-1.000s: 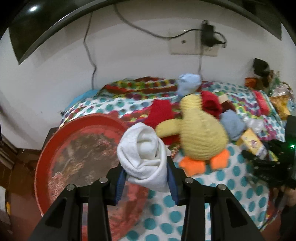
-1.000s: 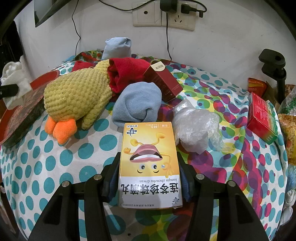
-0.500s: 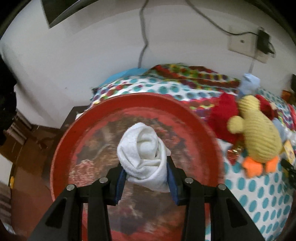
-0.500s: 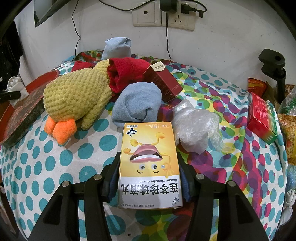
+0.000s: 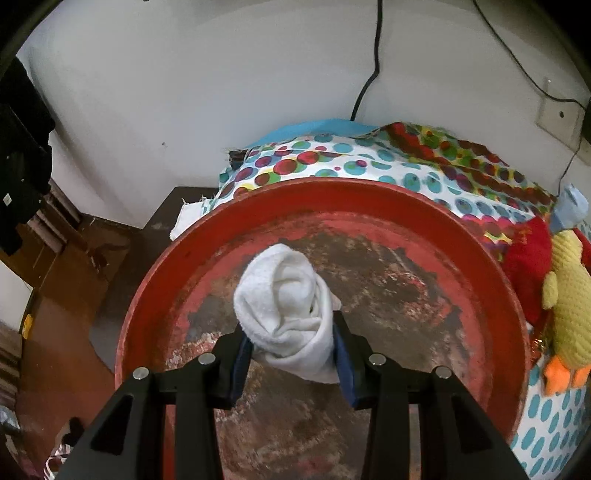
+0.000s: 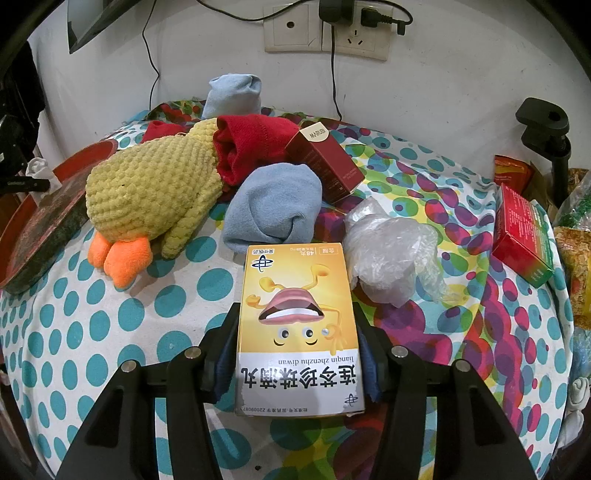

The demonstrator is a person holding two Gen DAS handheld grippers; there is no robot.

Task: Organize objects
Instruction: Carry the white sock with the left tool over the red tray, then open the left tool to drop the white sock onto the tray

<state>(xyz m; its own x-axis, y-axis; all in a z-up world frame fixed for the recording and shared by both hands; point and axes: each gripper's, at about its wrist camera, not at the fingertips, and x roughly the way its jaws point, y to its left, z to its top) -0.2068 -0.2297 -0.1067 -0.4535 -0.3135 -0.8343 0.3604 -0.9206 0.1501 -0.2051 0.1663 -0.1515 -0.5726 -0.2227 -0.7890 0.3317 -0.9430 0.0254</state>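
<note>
My left gripper is shut on a rolled white sock and holds it over the middle of a round red tray with a worn, dark inside. My right gripper is shut on a yellow medicine box with a cartoon mouth, held just above the dotted tablecloth. In the right wrist view the tray lies at the far left, with the white sock and left gripper above it.
A yellow plush duck, red cloth, two rolled blue socks, a dark red box, a crumpled plastic bag and a red-green box lie on the table. Wall sockets and cables behind.
My left gripper has carried the white sock leftward from near the duck to above the tray's middle. The right gripper and yellow box have stayed still.
</note>
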